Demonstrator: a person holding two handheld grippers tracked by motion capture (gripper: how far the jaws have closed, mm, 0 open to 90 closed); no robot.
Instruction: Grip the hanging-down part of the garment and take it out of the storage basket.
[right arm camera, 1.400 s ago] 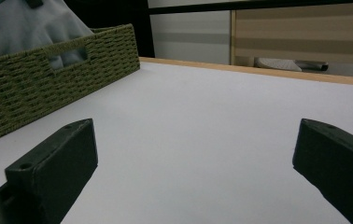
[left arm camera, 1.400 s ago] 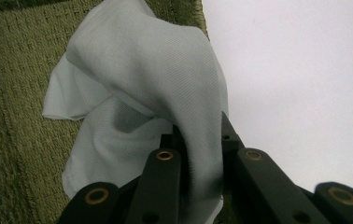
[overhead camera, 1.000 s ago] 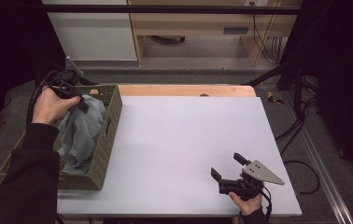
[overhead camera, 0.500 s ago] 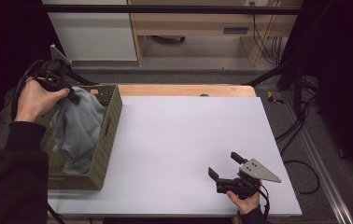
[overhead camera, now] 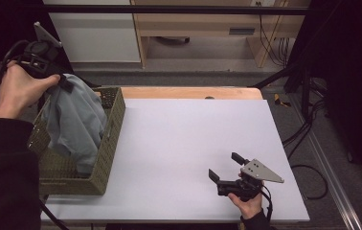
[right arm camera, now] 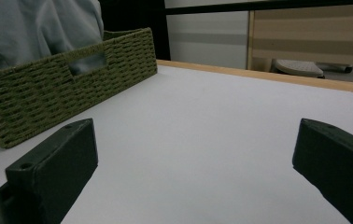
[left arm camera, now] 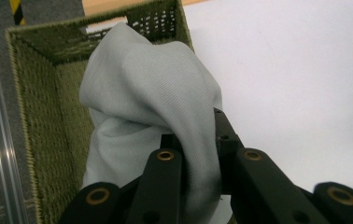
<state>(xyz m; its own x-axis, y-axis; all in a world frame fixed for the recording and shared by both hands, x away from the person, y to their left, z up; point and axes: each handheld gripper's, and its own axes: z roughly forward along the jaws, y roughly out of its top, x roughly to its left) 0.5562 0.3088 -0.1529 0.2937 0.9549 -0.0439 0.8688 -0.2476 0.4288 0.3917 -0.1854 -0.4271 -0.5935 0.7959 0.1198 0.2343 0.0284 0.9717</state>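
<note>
The tips of the left gripper are hidden by the light grey cloth, which is pinched between its two black jaws, so the exact place of contact cannot be made out in the left gripper view. In the high view this gripper is held up by the left hand above the far left corner of the basket, and much of it is covered by that hand. The cloth is soft and finely knitted, with rounded folds; it hangs down from the jaws, and its lower part is seen inside the basket, where the end is hidden behind the near wall. The basket is rectangular, woven of olive green fibre with a coarse ribbed texture, and a handle opening is cut in one wall. It stands at the left edge of the white table, whose surface is smooth and matt, with a wooden strip along the far side. The left side of the basket is partly lost in the dark sleeve and shadow. The right gripper is held low over the table near the front right corner by the right hand, which is cut off by the lower border. Its jaws are wide apart and nothing is between them.
</note>
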